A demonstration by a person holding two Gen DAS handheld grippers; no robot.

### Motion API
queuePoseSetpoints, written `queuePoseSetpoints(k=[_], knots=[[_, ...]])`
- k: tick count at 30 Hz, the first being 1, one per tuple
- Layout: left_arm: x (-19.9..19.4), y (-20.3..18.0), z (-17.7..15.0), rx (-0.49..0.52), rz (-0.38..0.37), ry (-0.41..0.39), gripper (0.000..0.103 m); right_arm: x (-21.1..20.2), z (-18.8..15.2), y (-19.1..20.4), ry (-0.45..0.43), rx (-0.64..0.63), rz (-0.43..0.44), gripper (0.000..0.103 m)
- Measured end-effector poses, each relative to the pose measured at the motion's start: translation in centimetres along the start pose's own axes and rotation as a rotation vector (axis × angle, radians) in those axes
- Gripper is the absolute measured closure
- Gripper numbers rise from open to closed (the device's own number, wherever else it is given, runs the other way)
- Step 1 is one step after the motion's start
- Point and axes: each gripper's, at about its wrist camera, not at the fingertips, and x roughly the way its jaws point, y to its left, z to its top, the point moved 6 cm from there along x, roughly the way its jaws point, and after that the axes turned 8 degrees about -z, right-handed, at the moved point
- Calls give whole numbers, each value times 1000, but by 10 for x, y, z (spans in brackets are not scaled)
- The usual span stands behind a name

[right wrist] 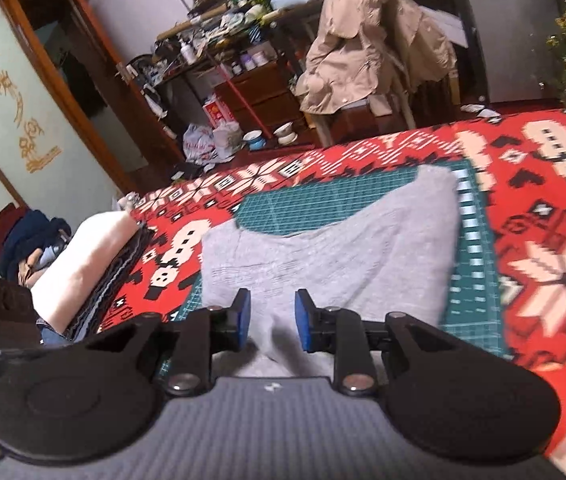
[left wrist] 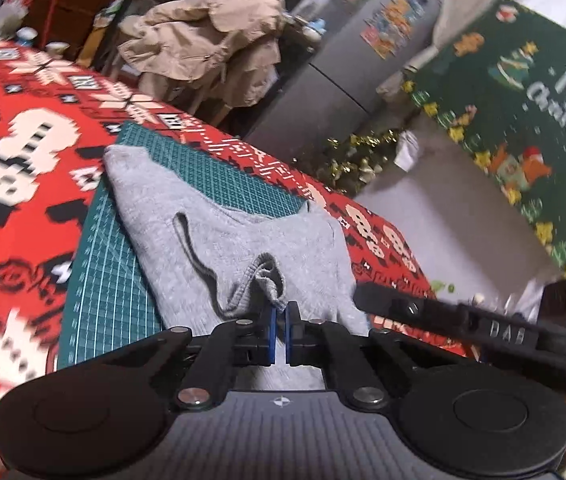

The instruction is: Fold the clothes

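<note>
Left gripper (left wrist: 281,314) nearest, blue pads all but together, pinching the bunched ribbed waistband (left wrist: 259,280) of the grey shorts (left wrist: 211,236) — cloth visibly gathered up between the tips. A dark drawstring (left wrist: 199,264) loops across the grey fabric just left of that pinch. Right gripper (right wrist: 271,316) low over the same grey shorts (right wrist: 323,256), jaws partly apart, pads on either side of a raised fold of grey cloth; pads do not seem to press on it, and whether they touch it I cannot tell. In the left wrist view the right gripper's black body (left wrist: 483,328) lies just beside the shorts' right edge. The shorts lie flat on a green cutting mat (left wrist: 111,280), one leg reaching away toward the mat's far corner, part of the other side spilling off the mat onto the cloth beneath. Mat sits on a red patterned tablecloth (left wrist: 23,200) with white snowman and snowflake figures. At the table's left edge in the right wrist view — a stack of folded clothes, cream piece on top (right wrist: 87,260). Further off, a beige jacket (right wrist: 367,40) draped over a chair, cluttered shelves (right wrist: 219,24) behind it. A green Merry Christmas banner (left wrist: 523,100) and gold tinsel (left wrist: 359,152) stand beyond the table's far side.
</note>
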Motion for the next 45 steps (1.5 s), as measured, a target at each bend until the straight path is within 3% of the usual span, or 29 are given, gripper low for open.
queuePoseSetpoints(k=[8,14,18,20,32,37,38,41,45], knots=[[-16,-13,-21,-182,20,16,99,-35,-38,-16,46,-209,-136,69],[-6,16,-39,-356,83,53,99,-40,-60,-20,40,-284,-207,69],[-10,13,-38,-355,79,37,99,-35,-65,-19,36,-349,-258,70],[-13,8,-37,-347,77,34,99,-34,-67,-20,35,-367,-271,99],[-19,15,-50,-381,89,86,99,-40,-72,-25,59,-344,-275,99],[-29,7,-45,-314,86,92,97,-48,-73,-29,69,-298,-249,98],[-32,4,-44,-293,89,93,96,-50,-72,-31,68,-284,-242,97],[-42,3,-39,-246,100,78,72,-59,-66,-39,54,-216,-216,93],[-42,15,-36,-233,155,78,69,-61,-62,-49,53,-125,-173,84]])
